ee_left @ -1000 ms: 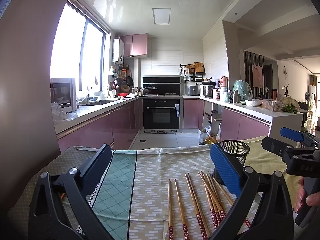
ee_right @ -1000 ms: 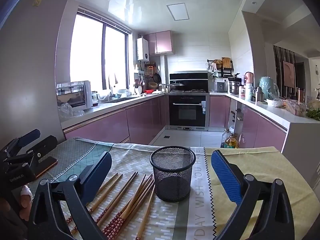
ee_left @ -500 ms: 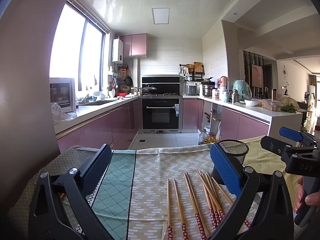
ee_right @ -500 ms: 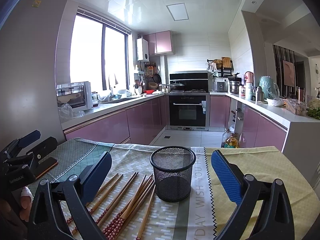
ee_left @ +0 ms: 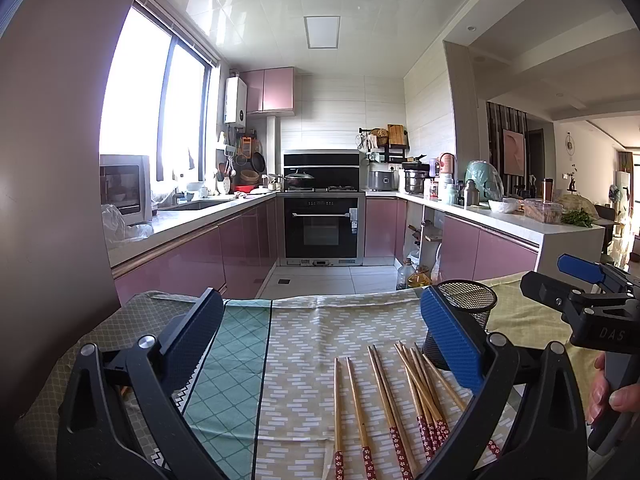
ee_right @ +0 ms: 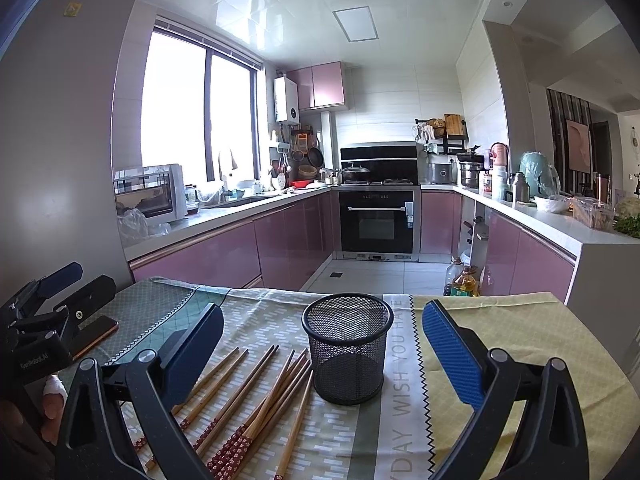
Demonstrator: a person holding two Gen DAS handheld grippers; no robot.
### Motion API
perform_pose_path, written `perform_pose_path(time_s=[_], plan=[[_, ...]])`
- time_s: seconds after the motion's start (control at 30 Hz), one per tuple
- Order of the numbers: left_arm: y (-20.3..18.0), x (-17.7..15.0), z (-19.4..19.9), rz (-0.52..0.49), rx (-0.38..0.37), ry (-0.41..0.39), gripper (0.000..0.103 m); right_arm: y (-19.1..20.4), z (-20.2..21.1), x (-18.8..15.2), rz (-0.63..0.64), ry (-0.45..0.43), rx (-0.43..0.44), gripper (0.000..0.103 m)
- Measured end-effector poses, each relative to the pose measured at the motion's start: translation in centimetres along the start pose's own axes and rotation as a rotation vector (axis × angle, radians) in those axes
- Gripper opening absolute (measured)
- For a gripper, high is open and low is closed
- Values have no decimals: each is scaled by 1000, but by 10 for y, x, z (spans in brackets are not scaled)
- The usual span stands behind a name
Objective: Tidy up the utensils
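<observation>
Right wrist view: both grippers (ee_right: 322, 344) (ee_left: 320, 332) gape wide, empty; crowded chopsticks (ee_right: 256, 396) risk multiple pickup beside the light mesh cup (ee_right: 347, 350).

Wooden chopsticks (ee_right: 256, 392) loose, flat on cloth, left of upright mesh cup (ee_right: 347, 347).

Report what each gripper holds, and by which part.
Nothing. The left gripper and right gripper are open and empty; the wooden chopsticks lie on the tablecloth.
</observation>
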State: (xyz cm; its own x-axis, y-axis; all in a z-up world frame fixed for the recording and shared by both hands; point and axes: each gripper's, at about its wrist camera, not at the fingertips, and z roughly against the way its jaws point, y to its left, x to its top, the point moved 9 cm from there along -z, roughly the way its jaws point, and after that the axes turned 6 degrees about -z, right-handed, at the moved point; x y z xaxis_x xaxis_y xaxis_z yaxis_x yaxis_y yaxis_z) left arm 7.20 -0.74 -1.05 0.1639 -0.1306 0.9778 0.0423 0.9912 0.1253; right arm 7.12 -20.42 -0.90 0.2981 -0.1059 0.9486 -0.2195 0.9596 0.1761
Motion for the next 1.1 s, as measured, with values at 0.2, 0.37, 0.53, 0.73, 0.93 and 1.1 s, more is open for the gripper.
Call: perform_pose_path(time_s=[0.2,0.37,0.53,0.73,0.93,1.1], plan=[[0,0,1,-1,-2,0,97,0,0,-1,-1,1,3,96],[0,0,1,-2,-2,2,97,0,0,-1,-2,1,2,96],[0,0,0,-1,-1,0,97,-1,0,0,-7,3,2,96],[0,0,0,-1,0,0,97,-2,0,-1,-10,2,3,96],[0,0,0,-1,-1,1,97,-3,0,-2,-10,0,2,96],[-1,0,0,-2,0,0,97,-3,1,-2,-11,0,3,96]])
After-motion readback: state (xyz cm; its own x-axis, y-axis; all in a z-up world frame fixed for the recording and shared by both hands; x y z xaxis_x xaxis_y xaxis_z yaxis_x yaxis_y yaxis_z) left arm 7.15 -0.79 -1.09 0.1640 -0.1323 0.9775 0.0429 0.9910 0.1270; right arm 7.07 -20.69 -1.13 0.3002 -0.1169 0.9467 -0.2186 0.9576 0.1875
